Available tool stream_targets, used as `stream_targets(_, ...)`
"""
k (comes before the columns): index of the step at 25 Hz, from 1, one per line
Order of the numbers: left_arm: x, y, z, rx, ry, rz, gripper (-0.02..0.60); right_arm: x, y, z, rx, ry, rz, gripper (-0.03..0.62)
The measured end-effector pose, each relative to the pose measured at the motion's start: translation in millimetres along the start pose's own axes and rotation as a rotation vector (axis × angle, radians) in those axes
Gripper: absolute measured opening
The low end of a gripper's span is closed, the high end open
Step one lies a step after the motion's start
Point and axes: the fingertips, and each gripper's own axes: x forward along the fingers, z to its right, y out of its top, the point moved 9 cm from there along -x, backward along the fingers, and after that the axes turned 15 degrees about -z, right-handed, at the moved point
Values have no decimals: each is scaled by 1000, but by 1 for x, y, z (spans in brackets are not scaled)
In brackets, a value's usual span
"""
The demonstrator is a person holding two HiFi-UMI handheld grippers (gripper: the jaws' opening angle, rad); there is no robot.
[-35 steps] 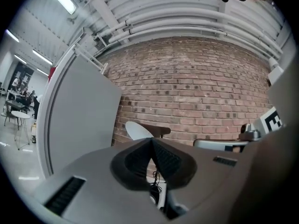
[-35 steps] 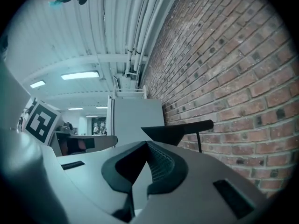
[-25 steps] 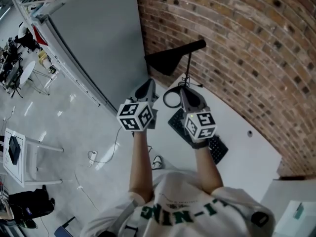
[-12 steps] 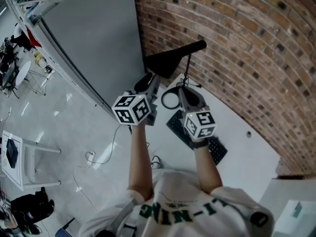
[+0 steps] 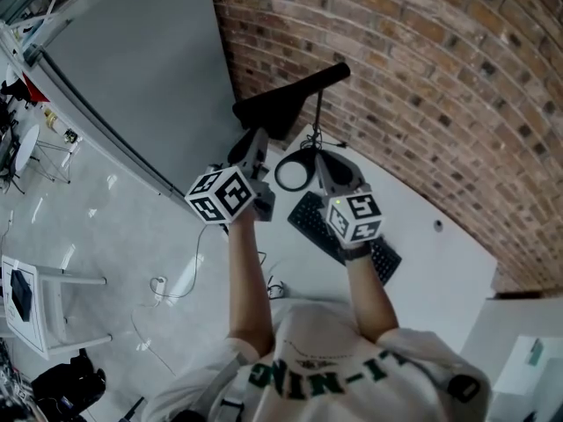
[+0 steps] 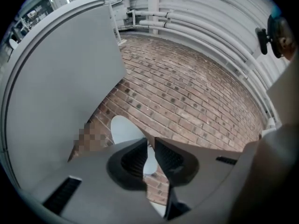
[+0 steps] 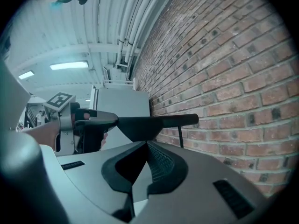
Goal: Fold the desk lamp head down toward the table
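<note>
Reaching for a black desk lamp head [image 5: 286,104], level above a white table [image 5: 422,262] by a brick wall [image 5: 422,77].
Holds left gripper [image 5: 256,141] by the head's wide end, right gripper [image 5: 322,160] lower, jaws of both closed on nothing, probably to push down; keyboard [image 5: 317,222] beneath, grey panel [image 5: 141,77] close alongside.

A red-brown brick wall [image 5: 422,51] with pale mortar runs behind the white counter [image 5: 440,275]. On its left a tall, plain grey panel [image 5: 132,69] meets the brick at a corner. Past the counter's edge lies a glossy pale grey floor [image 5: 106,227] that mirrors the lights, with a thin white cable [image 5: 180,275] trailing across it. A small white piece of furniture [image 5: 40,284], chair or table, stands well apart. Overhead, a white ribbed ceiling [image 7: 60,27] carries parallel pipes [image 7: 128,17] and a lit strip light [image 7: 69,66].
</note>
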Motion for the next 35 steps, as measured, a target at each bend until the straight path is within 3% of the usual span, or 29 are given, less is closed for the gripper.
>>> stream_targets(13, 3, -5, -6, -119, -118, 45, 25, 7, -5, -3, -2, 10, -29, 3)
stream_targets(26, 5, -16, -12, -177, -125, 38, 21, 12, -9, -3, 31, 31, -43, 3)
stream_targets(35, 11, -38, -23, -274, -132, 19, 21, 16, -14, -2, 80, 68, -31, 3)
